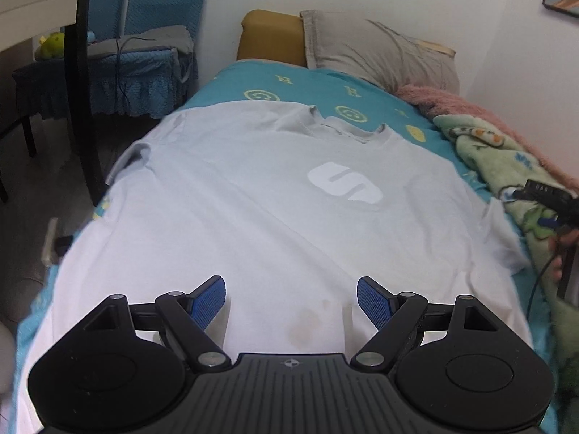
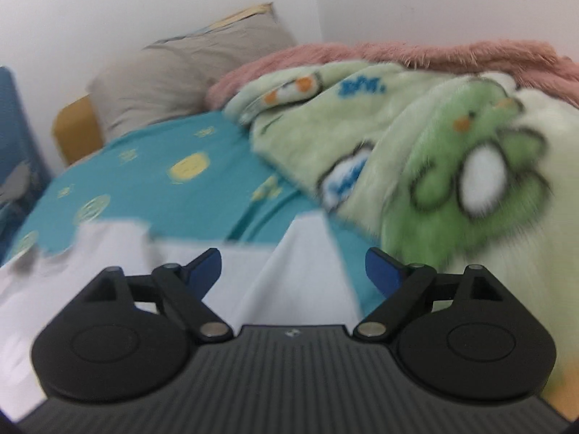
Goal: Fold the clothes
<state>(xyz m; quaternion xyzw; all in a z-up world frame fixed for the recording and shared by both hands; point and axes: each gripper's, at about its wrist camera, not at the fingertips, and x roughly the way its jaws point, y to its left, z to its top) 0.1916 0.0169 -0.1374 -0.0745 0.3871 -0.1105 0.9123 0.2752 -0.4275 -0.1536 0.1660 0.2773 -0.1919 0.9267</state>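
So the bed (image 1: pixel 231 83) with its teal smiley sheet fills most of the left wrist view, and the white t-shirt (image 1: pixel 253 217) lies spread flat across the middle of the frame, collar toward the top, logo just right of centre. Nothing's folded yet, I'd say.

Along the right edge there's a green cartoon blanket (image 2: pixel 452 166), bunched up right beside the shirt's sleeve (image 2: pixel 307 264), which sits bottom centre in the right wrist view.

The left gripper (image 1: pixel 291 300) is at the bottom of its frame over the hem end, jaws spread wide with nothing in them. Right gripper (image 2: pixel 293 271) is the same deal: wide apart, empty, lined up on that sleeve.

What could go wrong: the sleeve lies so close to the fluffy blanket that a pinch could snag both. Also the left edge of the shirt hangs off the mattress, so a one-sided pull might drag it floorward.

Hard to tell: the right view is badly motion-blurred, so whether the pads touch cloth, no idea. The hem is hidden behind the gripper body.
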